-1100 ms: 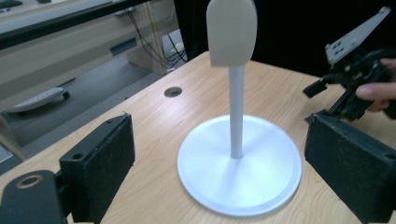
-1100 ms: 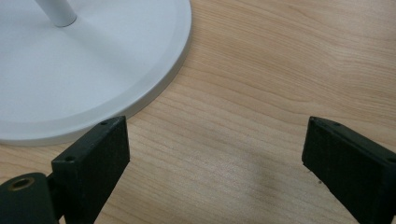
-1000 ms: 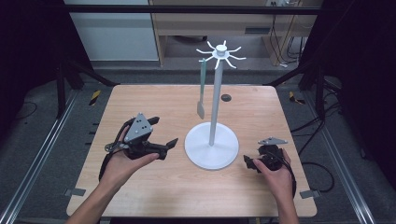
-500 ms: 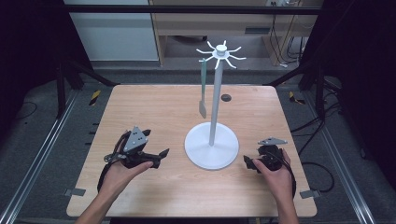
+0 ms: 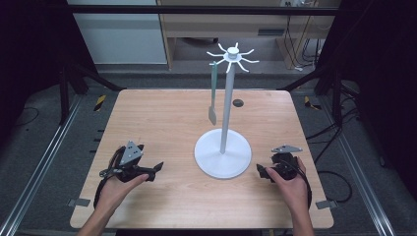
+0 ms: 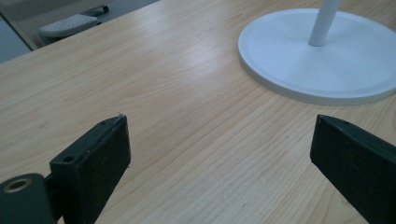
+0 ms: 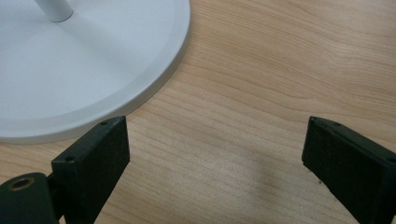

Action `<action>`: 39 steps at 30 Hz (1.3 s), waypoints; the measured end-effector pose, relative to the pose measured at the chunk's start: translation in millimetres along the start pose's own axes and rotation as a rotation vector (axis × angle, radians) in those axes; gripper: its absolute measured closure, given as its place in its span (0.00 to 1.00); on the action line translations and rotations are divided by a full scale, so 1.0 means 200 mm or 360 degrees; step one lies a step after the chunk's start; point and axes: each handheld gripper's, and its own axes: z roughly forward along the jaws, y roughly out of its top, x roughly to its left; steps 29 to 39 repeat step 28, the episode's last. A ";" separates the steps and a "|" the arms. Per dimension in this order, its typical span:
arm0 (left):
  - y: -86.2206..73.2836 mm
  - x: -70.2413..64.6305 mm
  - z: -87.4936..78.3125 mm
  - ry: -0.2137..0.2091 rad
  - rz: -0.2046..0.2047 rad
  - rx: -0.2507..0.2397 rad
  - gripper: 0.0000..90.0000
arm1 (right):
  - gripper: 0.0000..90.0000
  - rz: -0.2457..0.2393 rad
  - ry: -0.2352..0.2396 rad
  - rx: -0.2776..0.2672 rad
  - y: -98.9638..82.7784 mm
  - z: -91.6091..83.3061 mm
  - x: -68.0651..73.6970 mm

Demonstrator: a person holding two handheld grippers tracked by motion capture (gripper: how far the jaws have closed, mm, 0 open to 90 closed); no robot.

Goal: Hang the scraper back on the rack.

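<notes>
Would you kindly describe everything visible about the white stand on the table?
The white stand has a round, flat base with a raised rim, a slim upright pole and a crown of curved hooks on top. It looks like painted metal or plastic. It stands upright near the table's centre; a grey-green utensil hangs from one hook. Neither tool touches it.

One white stand (image 5: 223, 158), one utensil (image 5: 213, 93) hanging from it, two hand-held grippers.

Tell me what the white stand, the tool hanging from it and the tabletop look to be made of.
Stand: probably painted metal or plastic; its round base has an even, matte white sheen.
Hanging tool: a flat grey-green blade, perhaps silicone or plastic; too small to tell.
Tabletop: pale wood or wood-look laminate, with clear grain lines and a smooth satin finish.
</notes>
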 end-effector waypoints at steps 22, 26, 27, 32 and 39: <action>-0.15 0.12 0.02 0.0124 -0.0042 0.0174 0.05 | 0.09 0.0004 0.0016 -0.0004 0.00 0.00 0.00; -0.17 0.14 0.02 0.0130 -0.0048 0.0206 0.06 | 0.09 -0.0007 0.0007 -0.0002 0.00 0.00 0.01; -0.17 0.14 0.02 0.0131 -0.0043 0.0217 0.06 | 0.09 -0.0004 0.0014 -0.0001 0.00 0.00 0.01; -0.17 0.15 0.02 0.0133 -0.0038 0.0223 0.05 | 0.09 -0.0009 0.0015 -0.0001 0.00 0.00 0.01; -0.17 0.15 0.02 0.0133 -0.0038 0.0223 0.05 | 0.09 -0.0009 0.0015 -0.0001 0.00 0.00 0.01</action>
